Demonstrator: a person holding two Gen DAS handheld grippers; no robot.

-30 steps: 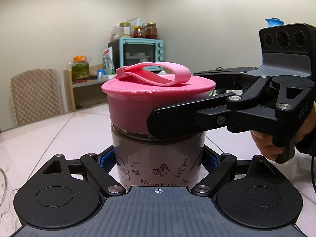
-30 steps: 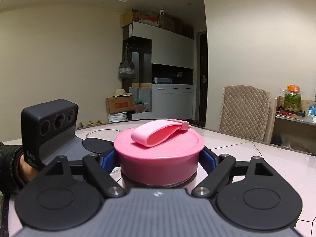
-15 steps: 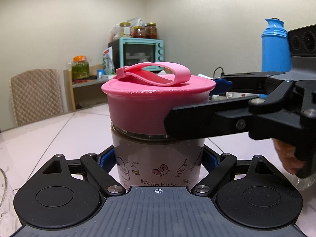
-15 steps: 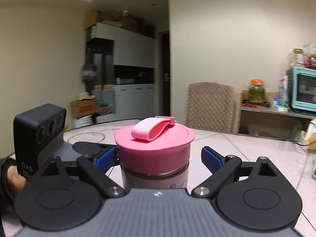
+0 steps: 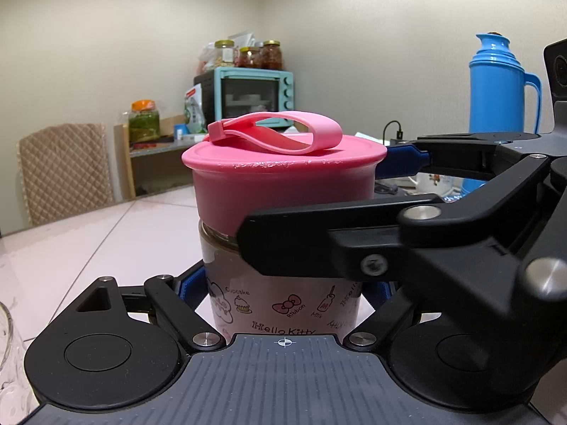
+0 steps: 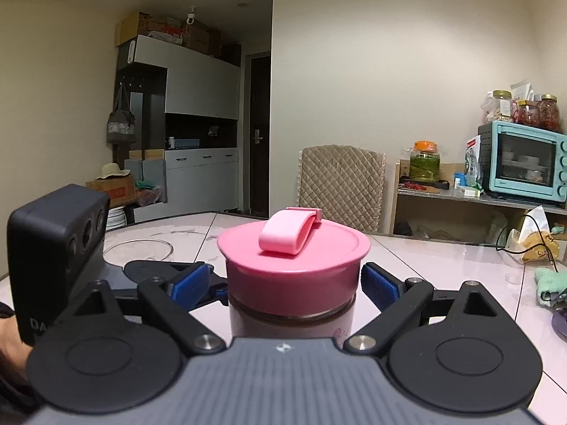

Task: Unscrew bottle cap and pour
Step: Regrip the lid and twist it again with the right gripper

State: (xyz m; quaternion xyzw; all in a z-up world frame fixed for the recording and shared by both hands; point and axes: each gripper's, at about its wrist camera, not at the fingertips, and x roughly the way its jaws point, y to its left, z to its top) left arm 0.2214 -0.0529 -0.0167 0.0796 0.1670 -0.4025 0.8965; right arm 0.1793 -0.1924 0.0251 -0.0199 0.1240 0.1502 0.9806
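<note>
A Hello Kitty bottle (image 5: 283, 304) with a pink screw cap (image 5: 283, 180) and a pink loop strap stands on the table. My left gripper (image 5: 283, 290) is shut on the bottle's body, below the cap. My right gripper (image 6: 294, 283) is level with the cap (image 6: 294, 269); its blue pads (image 6: 377, 285) stand on either side with small gaps, not touching. In the left wrist view the right gripper's fingers (image 5: 319, 244) cross in front of the cap's lower edge.
A blue thermos (image 5: 503, 88) stands at the back right. A teal toaster oven (image 6: 521, 163) with jars on top sits on a shelf. A padded chair (image 6: 340, 184) is behind the table. A glass dish (image 6: 138, 248) lies at the left.
My right gripper has let go of the cap and swung round the bottle to the right, its pads now apart from the cap. The left gripper and bottle have not moved.
</note>
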